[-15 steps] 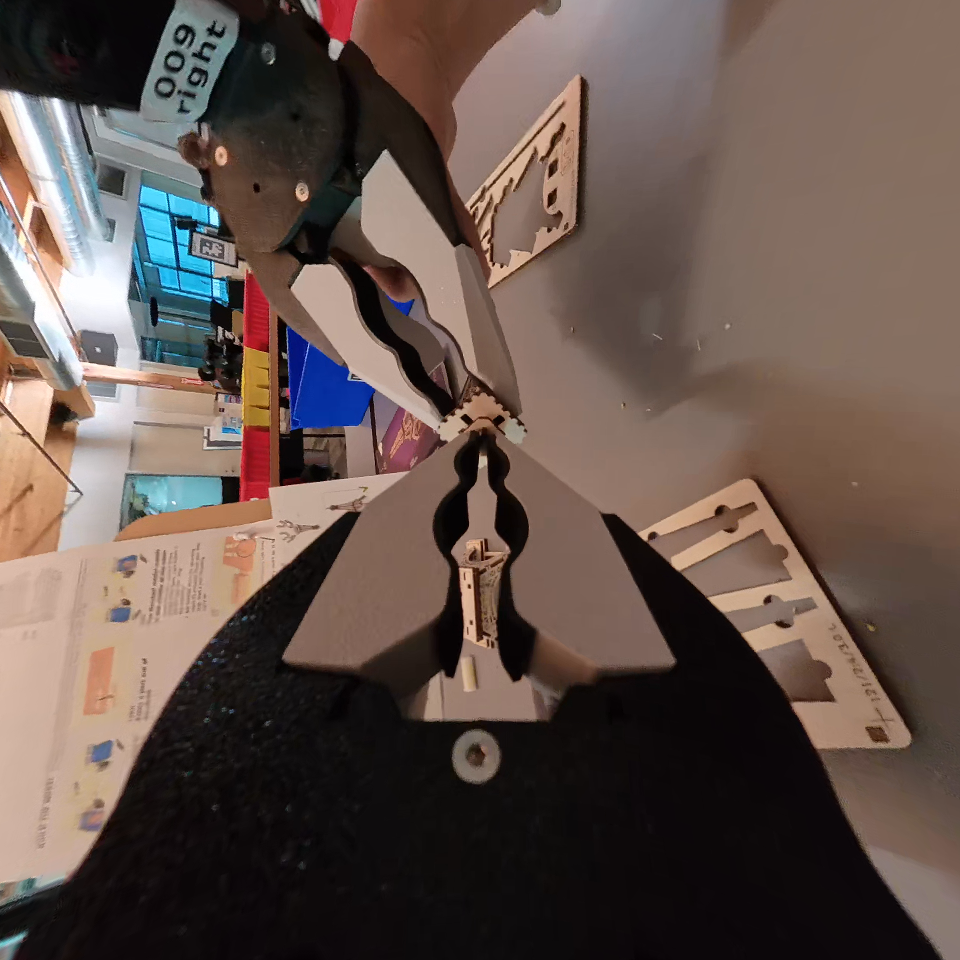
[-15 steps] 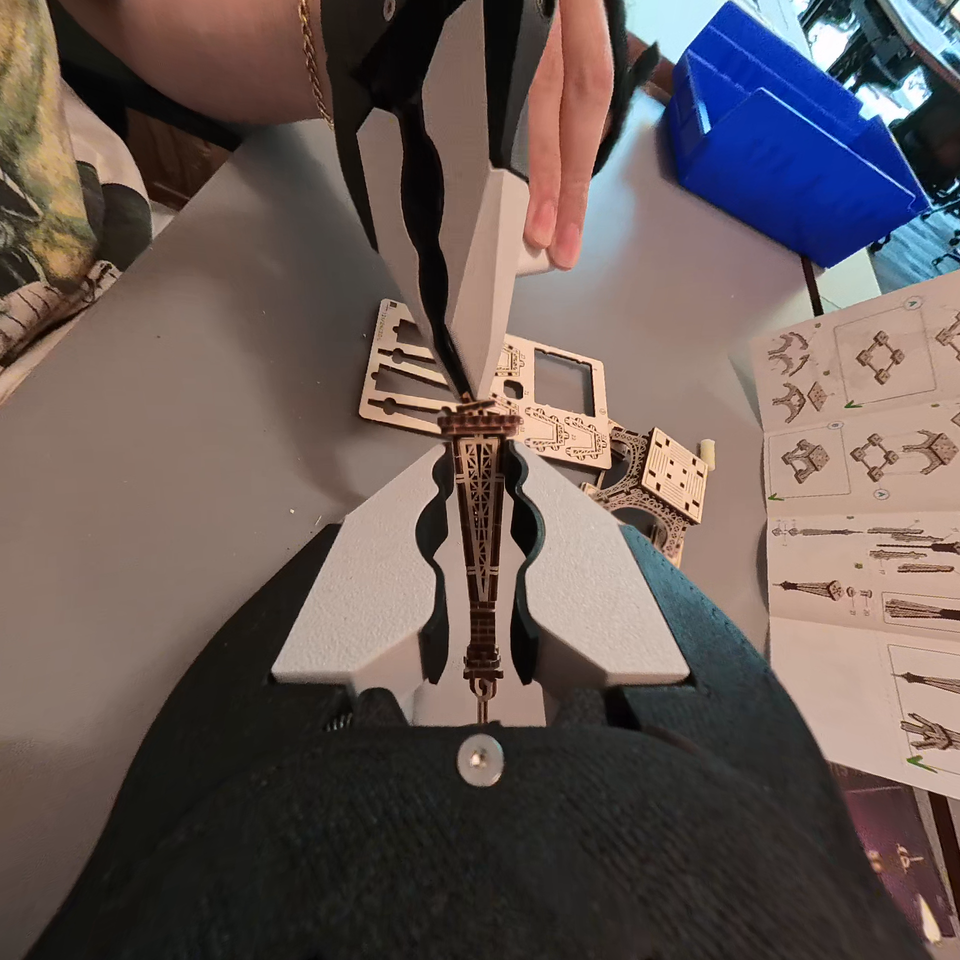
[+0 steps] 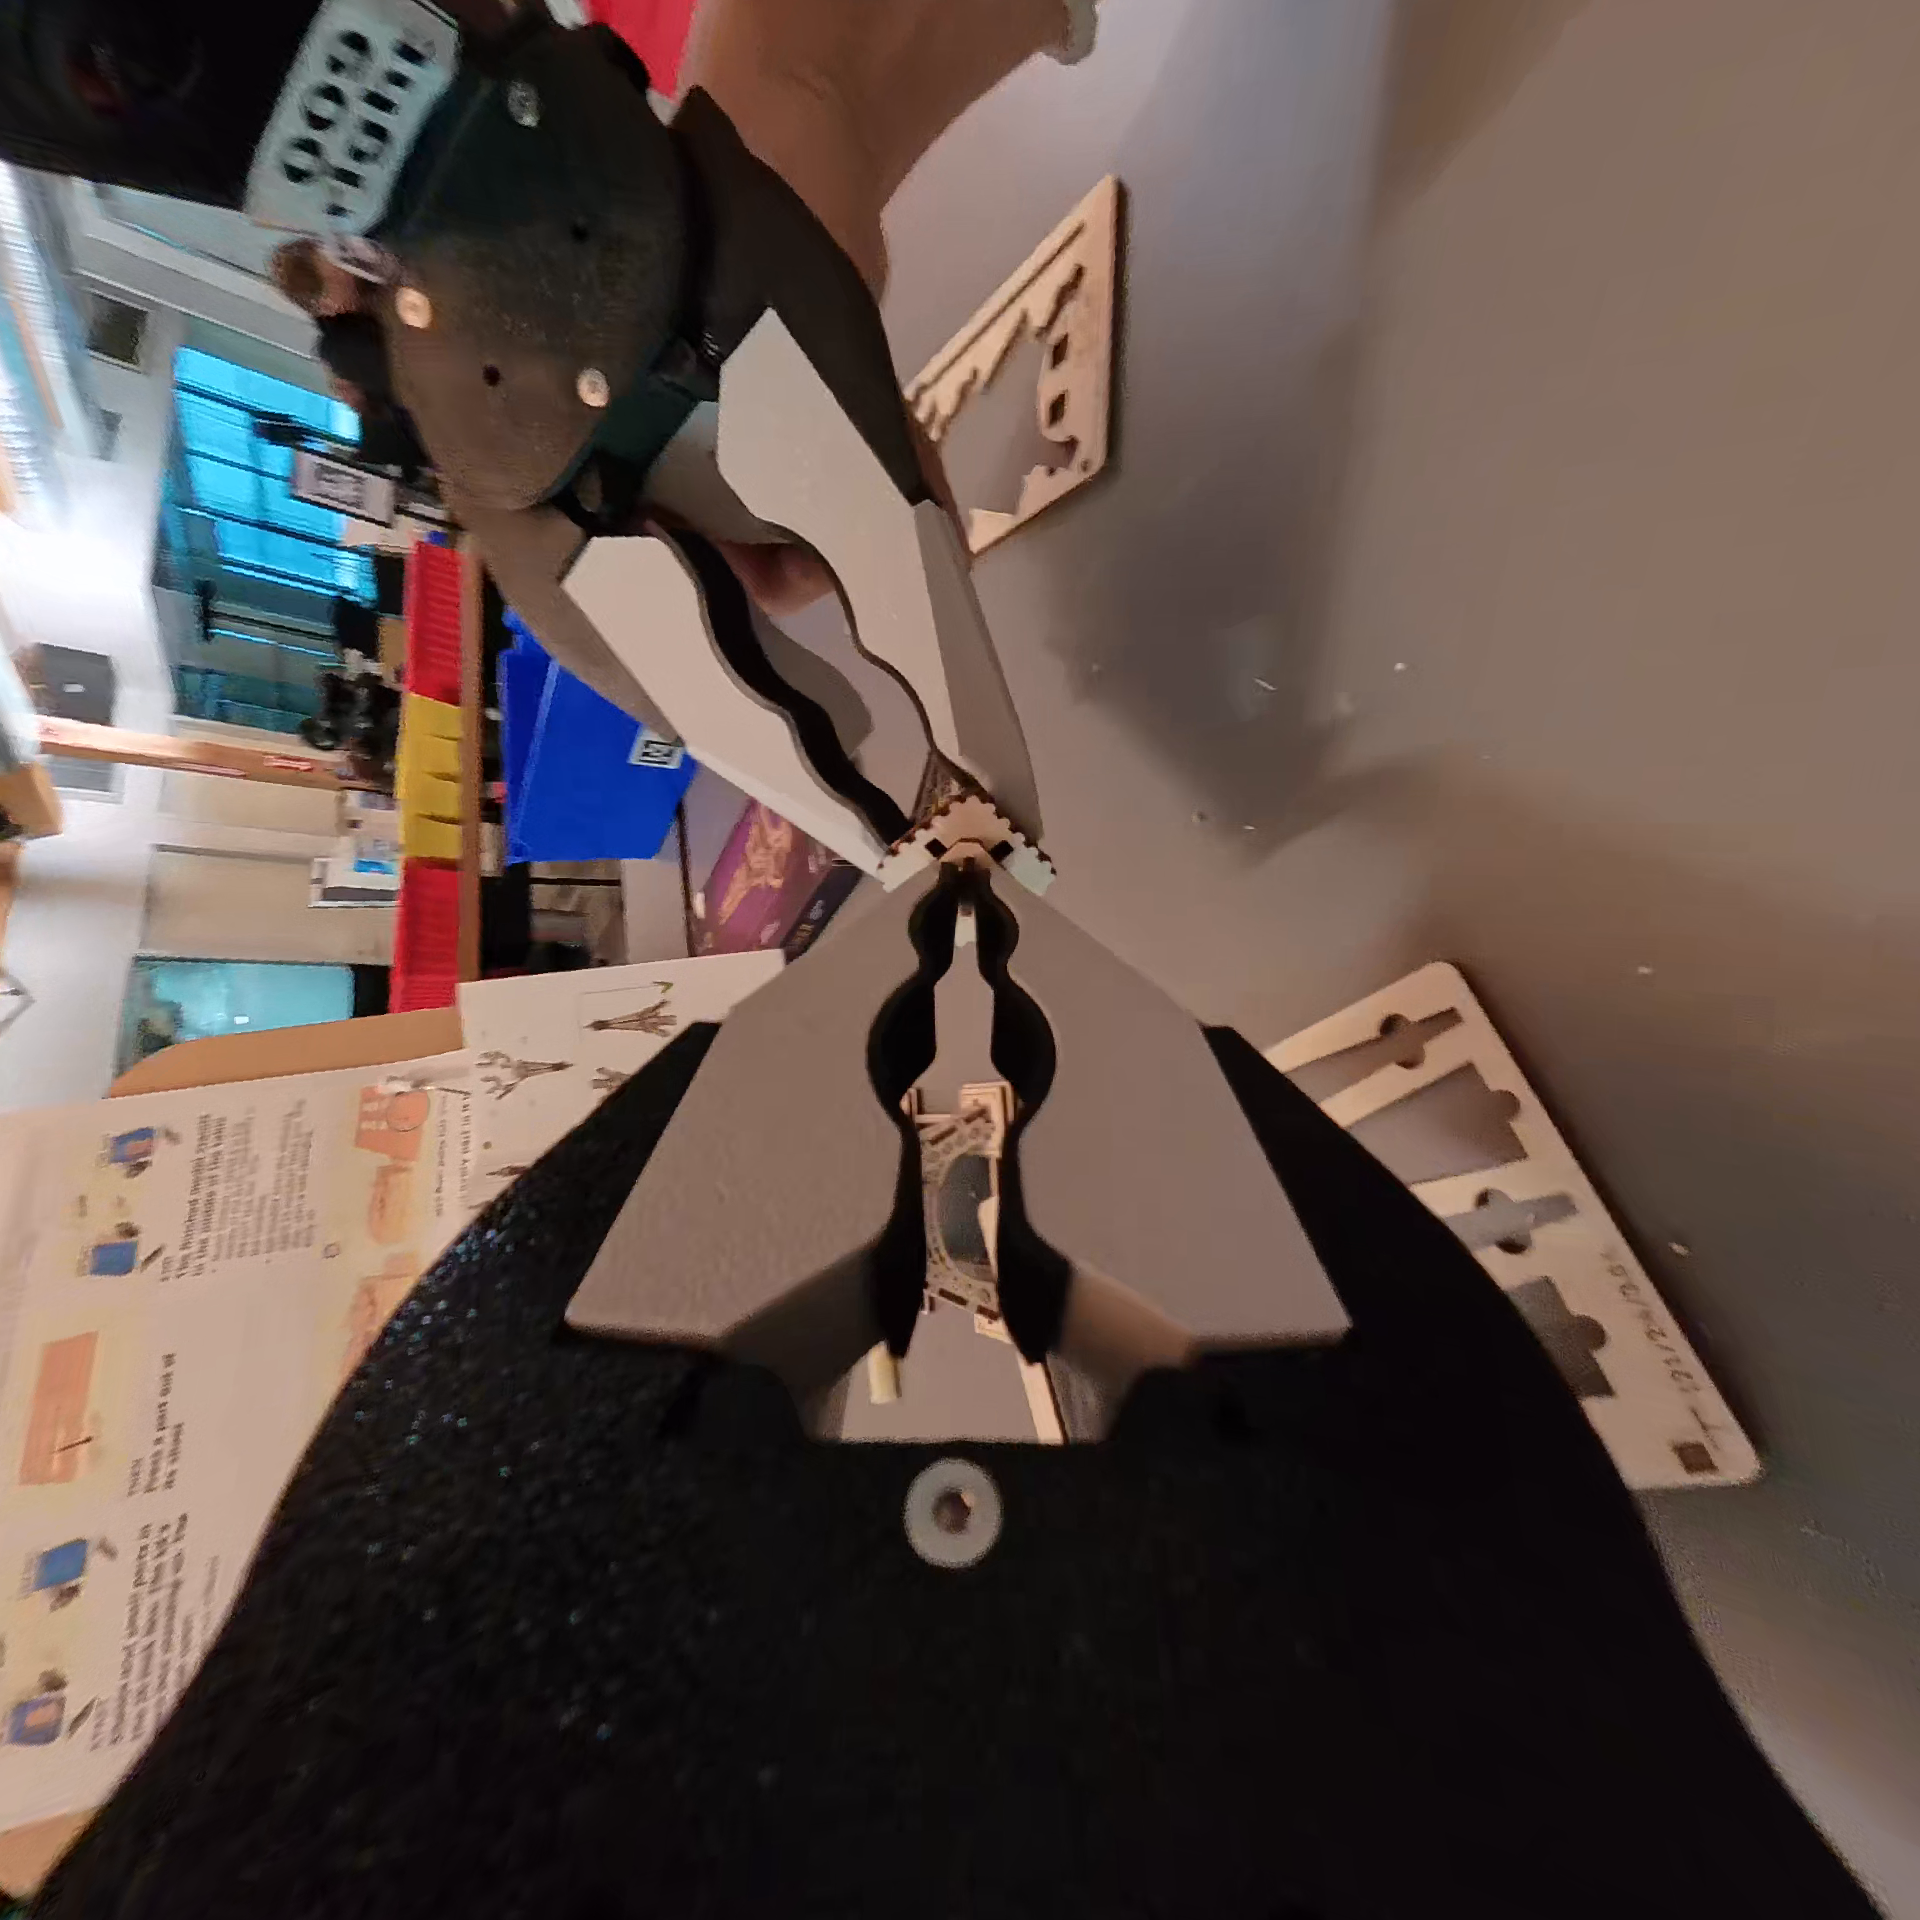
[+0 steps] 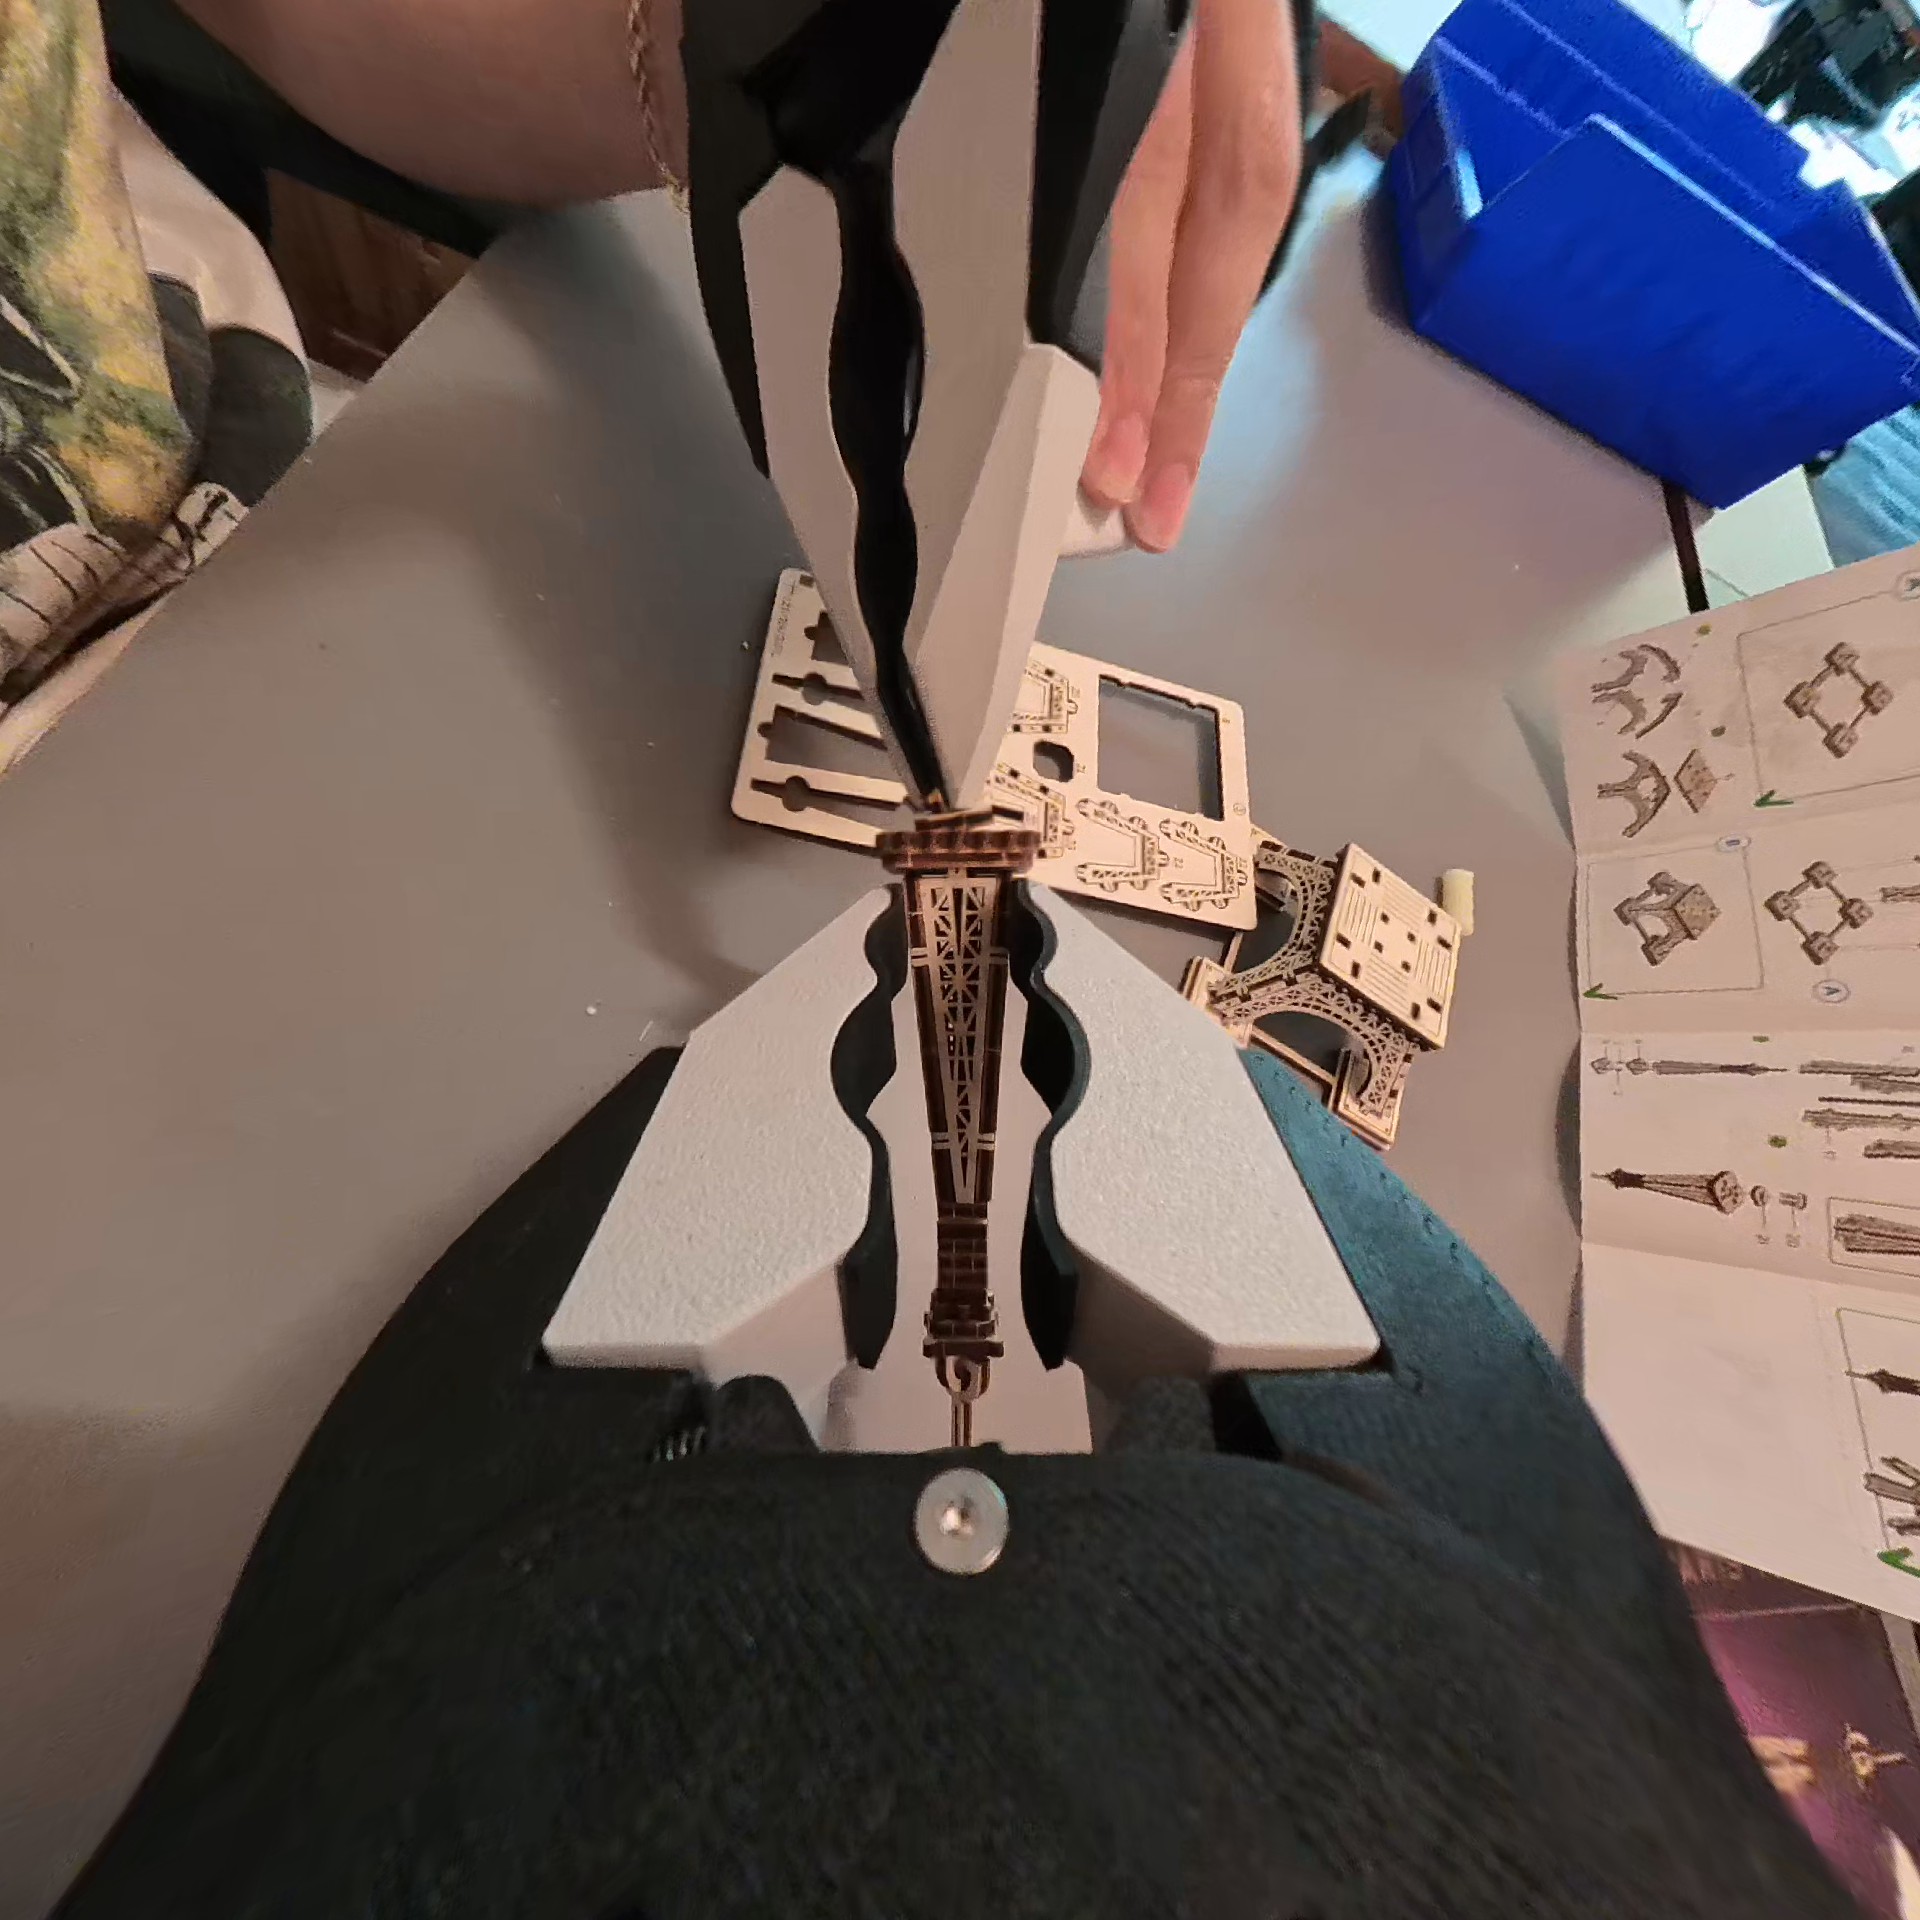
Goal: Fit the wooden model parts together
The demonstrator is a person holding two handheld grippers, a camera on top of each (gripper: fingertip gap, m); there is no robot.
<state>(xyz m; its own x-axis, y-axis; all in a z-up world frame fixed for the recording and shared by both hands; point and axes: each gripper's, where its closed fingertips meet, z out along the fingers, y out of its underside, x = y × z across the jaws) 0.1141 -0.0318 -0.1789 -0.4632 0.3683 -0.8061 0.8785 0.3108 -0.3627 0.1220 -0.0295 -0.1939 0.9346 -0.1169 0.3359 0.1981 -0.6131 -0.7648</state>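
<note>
My right gripper (image 4: 961, 904) is pinching the wooden tower spire (image 4: 958, 1091) lengthwise, its fingers (image 4: 727, 1174) pressed in on the tapered lattice shaft. The narrow tip is pointing back toward my palm; the wide notched collar is sticking out just past the fingertips.

My left gripper (image 3: 961, 904) is coming in from the opposite side, tip to tip with the right one. Its fingers (image 3: 748, 1174) are drawn close together on a small wooden piece (image 3: 966, 916) at the tips; I cannot tell exactly what that piece is. It is touching the collar of the spire. In the right wrist view the left gripper (image 4: 935, 795) is slanting steeply down from above, and my left hand (image 4: 1174, 312) is wrapped around its body, fingertips resting along one finger block.

Below, on the grey table (image 4: 416, 727), the tower base (image 4: 1340, 977) is lying tipped on its side, just beside a punched-out parts sheet (image 4: 1153, 800). A small pale peg (image 4: 1457, 896) is lying near the base. The instruction sheet (image 4: 1745, 1039) is spread to the right.

Farther off, a blue bin (image 4: 1662, 291) is sitting at the table's far corner. In the left wrist view, two more emptied sheets (image 3: 1507, 1226) (image 3: 1049, 364) are lying flat on the table, well apart.
</note>
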